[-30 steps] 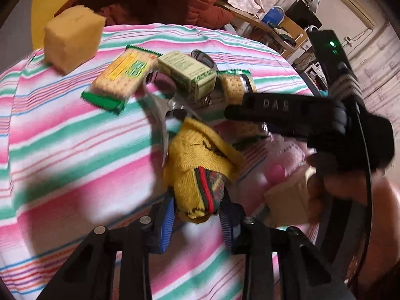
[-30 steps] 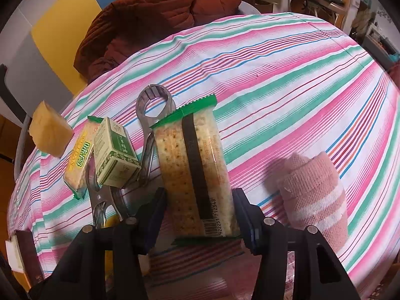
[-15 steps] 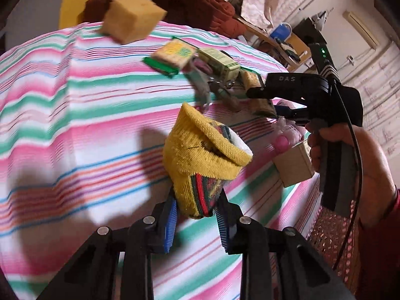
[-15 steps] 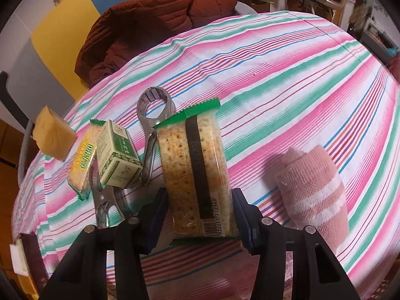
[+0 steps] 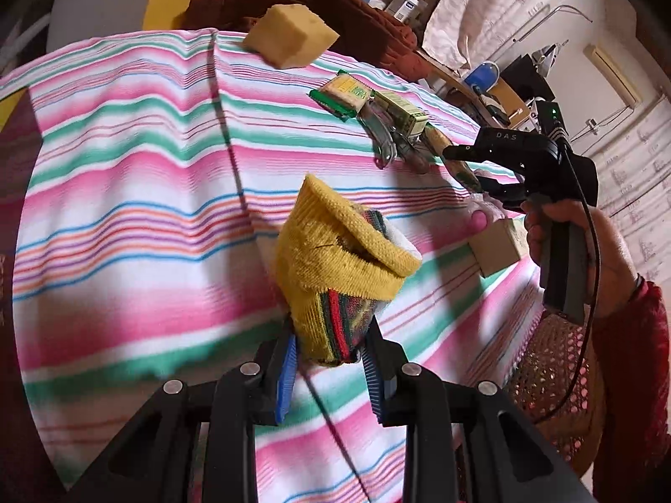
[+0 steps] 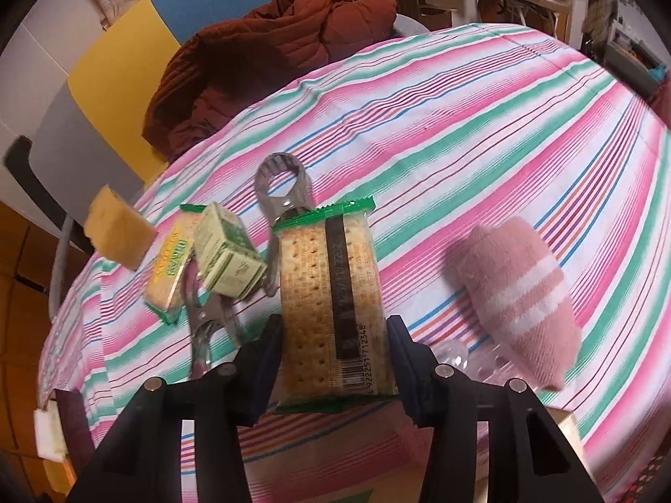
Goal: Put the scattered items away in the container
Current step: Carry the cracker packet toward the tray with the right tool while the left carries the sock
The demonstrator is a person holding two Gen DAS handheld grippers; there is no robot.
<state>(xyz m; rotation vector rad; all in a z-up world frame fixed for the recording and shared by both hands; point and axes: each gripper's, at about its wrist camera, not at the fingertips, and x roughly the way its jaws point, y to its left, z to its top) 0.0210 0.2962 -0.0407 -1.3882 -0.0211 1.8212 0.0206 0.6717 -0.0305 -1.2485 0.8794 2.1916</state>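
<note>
My left gripper (image 5: 329, 335) is shut on a rolled yellow sock (image 5: 335, 251) with red and green bands, held above the striped tablecloth (image 5: 126, 209). My right gripper (image 6: 335, 331) points down at a green-edged cracker packet (image 6: 327, 293) lying on the cloth. Its jaws are closing, and the blue pads touch the packet's long sides. The left wrist view also shows that right gripper (image 5: 465, 169), gripped by a hand, at the right of the table. A reddish woven basket (image 5: 545, 369) stands below that hand, off the table's edge.
Close to the packet lie a second cracker packet (image 6: 170, 268), a small green box (image 6: 228, 255) and metal clamps (image 6: 281, 184). A yellow sponge (image 6: 117, 234) sits farther left, a pink rolled sock (image 6: 520, 293) to the right. A brown jacket (image 6: 268, 54) lies behind the table.
My left gripper has carried the yellow sock away from the cluster of items, which now sits farther off at the upper right. The right jaws have narrowed onto the cracker packet.
</note>
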